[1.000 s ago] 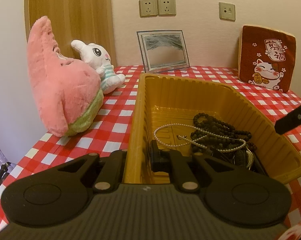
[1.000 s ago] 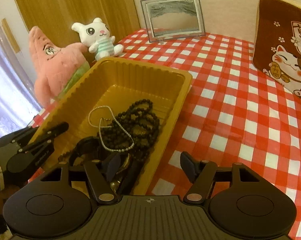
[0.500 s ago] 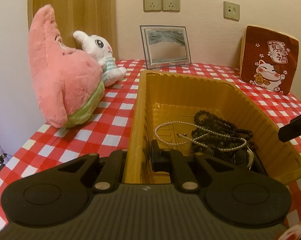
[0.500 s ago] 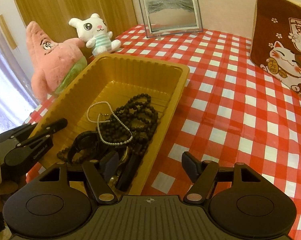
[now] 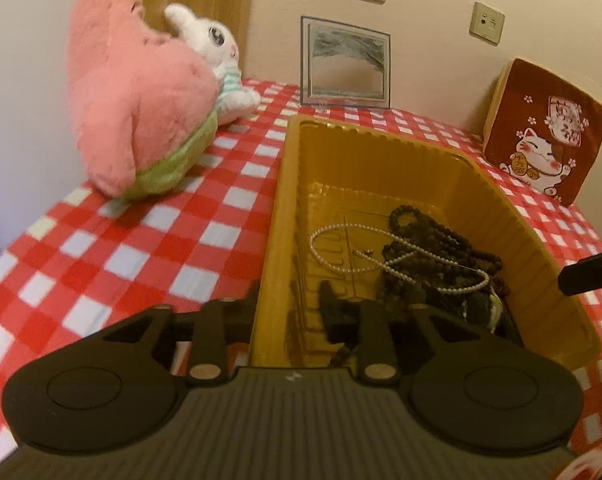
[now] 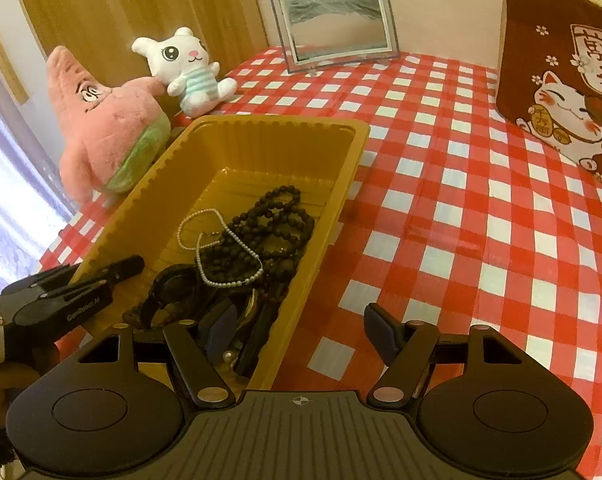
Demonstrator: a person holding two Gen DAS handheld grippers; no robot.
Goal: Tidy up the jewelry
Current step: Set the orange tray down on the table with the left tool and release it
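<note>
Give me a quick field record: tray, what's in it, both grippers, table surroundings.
tray: yellow plastic tray on red checked tablecloth
contents: white pearl necklace draped over black bead strands, dark items beneath
left gripper: jaws opening, straddling the tray's left wall
right gripper: open, straddling the tray's right wall
surroundings: pink starfish plush, white bunny plush, framed picture, lucky-cat cushion
</note>
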